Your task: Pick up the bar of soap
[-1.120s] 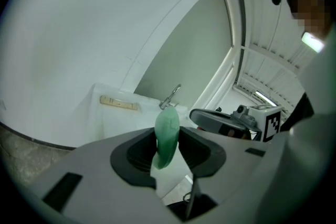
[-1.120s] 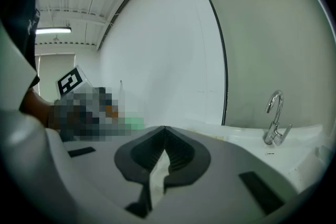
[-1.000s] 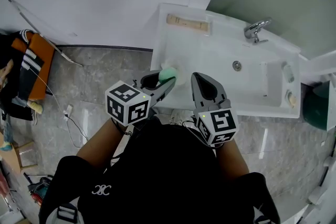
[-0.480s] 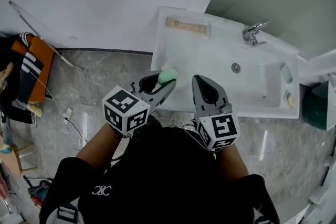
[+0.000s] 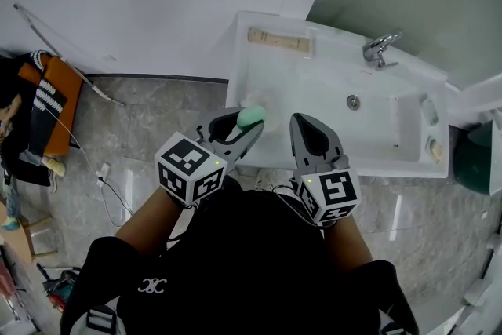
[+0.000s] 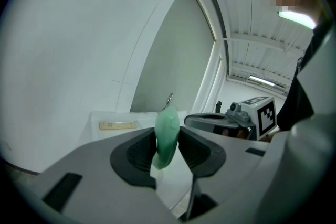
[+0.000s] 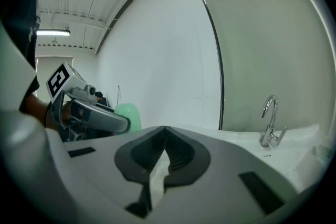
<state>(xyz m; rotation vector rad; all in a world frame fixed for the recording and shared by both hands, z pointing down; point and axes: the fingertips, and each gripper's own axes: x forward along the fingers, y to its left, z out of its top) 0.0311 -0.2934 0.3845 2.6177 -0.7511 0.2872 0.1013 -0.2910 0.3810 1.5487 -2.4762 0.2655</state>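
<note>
Because your left gripper (image 5: 249, 124) pinches the slick bar of soap (image 5: 251, 115) edge-on in its jaws, right gripper (image 5: 307, 129) jaws pressed together empty, tilting could slip it into the sink (image 5: 408, 74).

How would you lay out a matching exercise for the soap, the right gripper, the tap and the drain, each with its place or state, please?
Things:
1. bar of soap
2. right gripper
3. tap
4. drain

Places or states:
A. on the sink's rim by the wall
B. shut, nothing between its jaws
C. set in the bottom of the basin
D. clamped between the left gripper's jaws

Pairs: 1-D, 2-B, 3-A, 4-C
</note>
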